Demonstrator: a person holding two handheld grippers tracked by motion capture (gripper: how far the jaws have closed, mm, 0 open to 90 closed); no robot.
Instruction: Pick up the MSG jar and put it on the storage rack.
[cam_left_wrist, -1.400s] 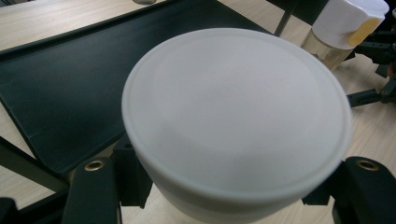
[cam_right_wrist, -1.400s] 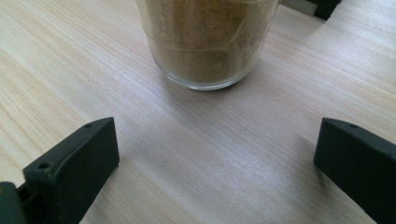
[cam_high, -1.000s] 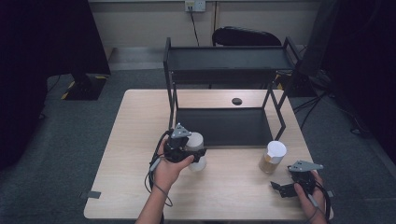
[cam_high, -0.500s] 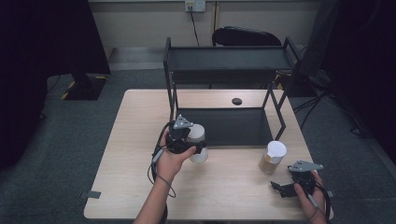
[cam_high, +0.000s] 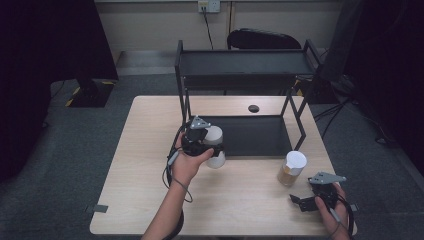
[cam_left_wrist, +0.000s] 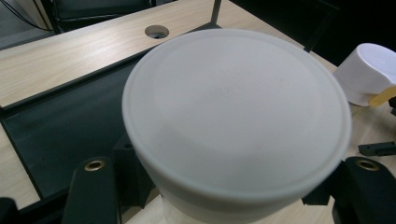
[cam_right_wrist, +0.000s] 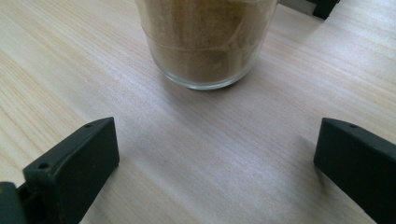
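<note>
Held jar (cam_high: 215, 146) left of standing jar (cam_high: 292, 168).

It looked like a test room or lab, not a home. A plain wooden table (cam_high: 150, 165) stood on grey carpet (cam_high: 65, 150). A black metal shelf rack (cam_high: 245, 65) sat on the table. Dark curtains (cam_high: 45, 45) hung at the sides. A wall plug (cam_high: 209, 6) had a cable running down, and a black chair (cam_high: 265, 39) waited behind.

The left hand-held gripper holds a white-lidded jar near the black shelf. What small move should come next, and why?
Probably carry the jar forward over the shelf's lower tray. The left hand-held gripper is shut on it, it is at the tray's front edge, and the tray looks bare.
</note>
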